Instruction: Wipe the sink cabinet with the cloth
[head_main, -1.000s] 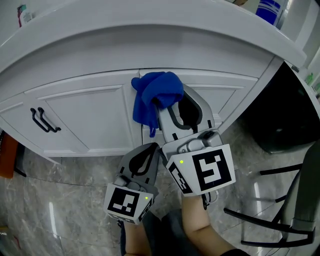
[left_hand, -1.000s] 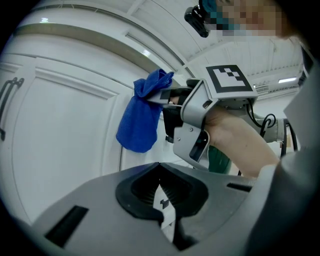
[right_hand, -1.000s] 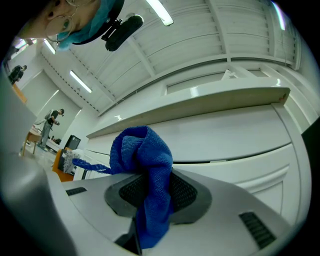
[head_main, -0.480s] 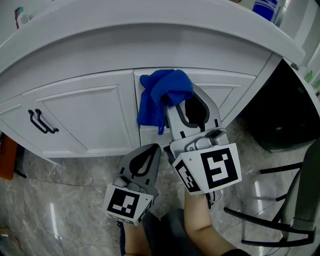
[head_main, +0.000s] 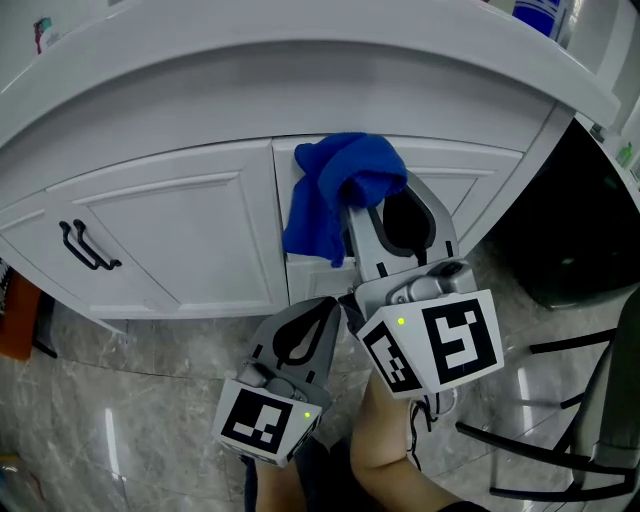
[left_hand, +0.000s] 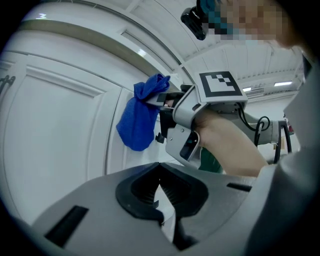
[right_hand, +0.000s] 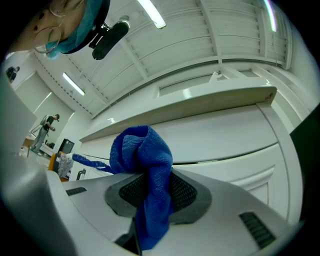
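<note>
White sink cabinet (head_main: 180, 230) doors filled the view. At twelve o'clock the right hand-held gripper (head_main: 380, 192) pinched the cloth (head_main: 335, 185) against them; the left hand-held gripper (head_main: 318, 308), pressed together and empty, hung at six. Steady, even pressure seemed wise.

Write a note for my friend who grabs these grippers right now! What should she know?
Right gripper: shut on the blue cloth, holding it at the upper front of the sink cabinet, just right of the seam between the doors.
Left gripper: shut, empty, lower down and off the cabinet.
Done: cloth is gripped and at the cabinet. How much is already wiped cannot be told.
Left: wipe across the cabinet front.
</note>
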